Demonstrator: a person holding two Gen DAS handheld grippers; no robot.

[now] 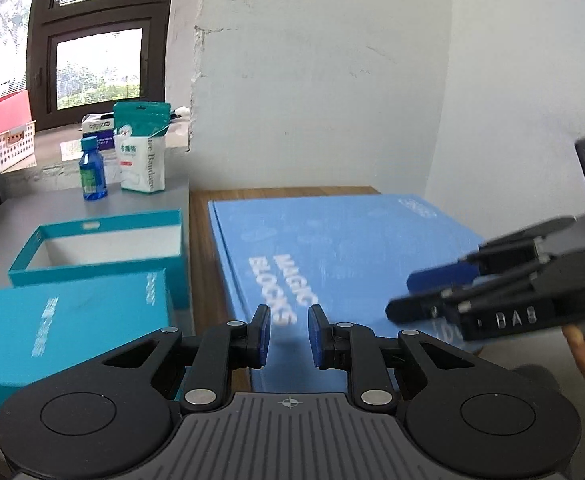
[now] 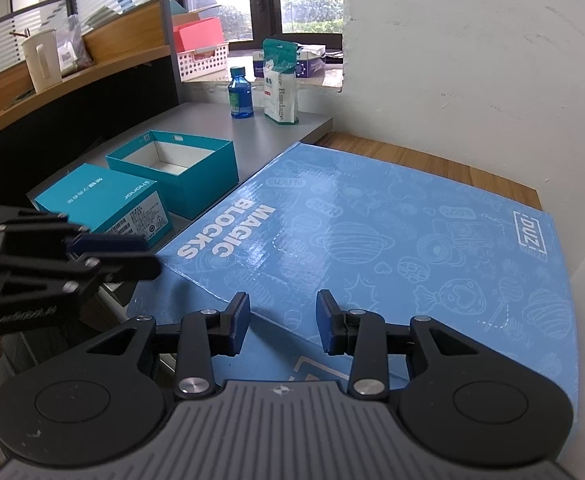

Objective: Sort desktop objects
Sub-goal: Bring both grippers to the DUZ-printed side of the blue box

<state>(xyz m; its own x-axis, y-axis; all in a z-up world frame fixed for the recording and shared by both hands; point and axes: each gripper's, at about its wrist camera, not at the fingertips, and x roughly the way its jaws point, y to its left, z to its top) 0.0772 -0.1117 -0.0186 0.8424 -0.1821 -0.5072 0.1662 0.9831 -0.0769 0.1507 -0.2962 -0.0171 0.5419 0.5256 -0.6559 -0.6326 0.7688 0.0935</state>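
My left hand-held gripper and right hand-held gripper hover slightly parted, holding nothing, over the blue Magic Blocks box on the wooden tabletop; ahead stand a white wall and window.

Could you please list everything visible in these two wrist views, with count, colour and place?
Magic Blocks box: one, light blue, lying flat on the wooden desk by the white wall.
Open box: one, teal with white inside, empty, on the grey surface left of the blue box.
Closed box: one, teal, just in front of the open one.
Bottle: one, blue, upright at the back of the grey surface.
Bandage pouch: one, white and green, upright beside the bottle.
Basket: one, white, on the sill, holding a red box.
Kettle: one, cream, on the curved wooden counter.
Left gripper: one, black with blue pads, open, holding nothing.
Right gripper: one, same colours, open, over the blue box.
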